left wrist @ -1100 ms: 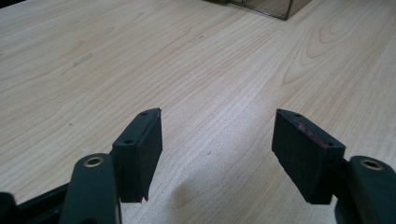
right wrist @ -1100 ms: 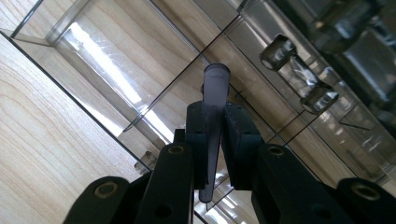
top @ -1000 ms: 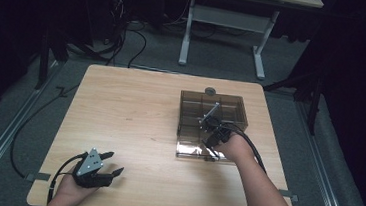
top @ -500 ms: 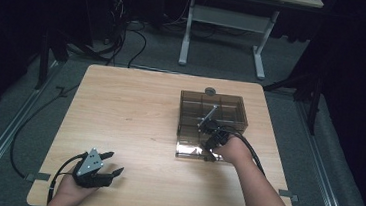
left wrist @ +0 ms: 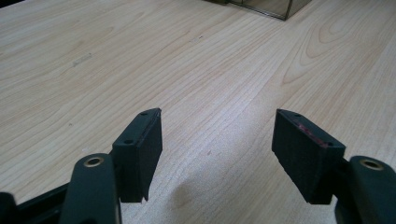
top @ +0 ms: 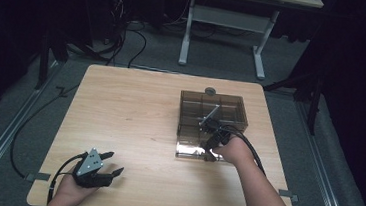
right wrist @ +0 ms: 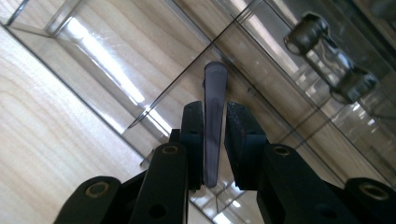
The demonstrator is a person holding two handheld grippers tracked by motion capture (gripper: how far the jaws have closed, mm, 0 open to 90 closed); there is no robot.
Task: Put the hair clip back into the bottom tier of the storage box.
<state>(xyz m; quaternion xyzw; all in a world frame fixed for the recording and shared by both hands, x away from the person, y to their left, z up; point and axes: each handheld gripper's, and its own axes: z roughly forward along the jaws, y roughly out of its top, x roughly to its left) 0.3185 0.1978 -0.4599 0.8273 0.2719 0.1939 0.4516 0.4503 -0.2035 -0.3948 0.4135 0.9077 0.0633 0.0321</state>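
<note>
My right tool [right wrist: 215,109] has just been easing its jaws apart. The divider strip [right wrist: 215,79] stands edge-on between the pads, which look slack on it rather than clamped: a hairline gap shows on one side, so I count it as let go but not yet cleared. The strip points into the clear compartment box [right wrist: 261,51], and its far end sits about where two inner walls meet. I cannot tell whether it is fully seated in a slot. Two dark hinge clips [right wrist: 308,30] lie beyond it.

I judge this to be the release step. To do it well, I would keep the wrist steady and open wider until both pads are plainly clear of the strip. Then I would back out straight along the strip's own line. Any sideways drift could catch the strip and tip it out of place, or knock a thin wall. I would check that it stands by itself before leaving.

From above, the right tool [top: 210,138] is at the near side of the compartment box [top: 189,126], on the right half of the worktop [top: 130,108]. My left tool [left wrist: 217,140] rests spread wide and empty at the near left corner, well apart. It should stay there.
</note>
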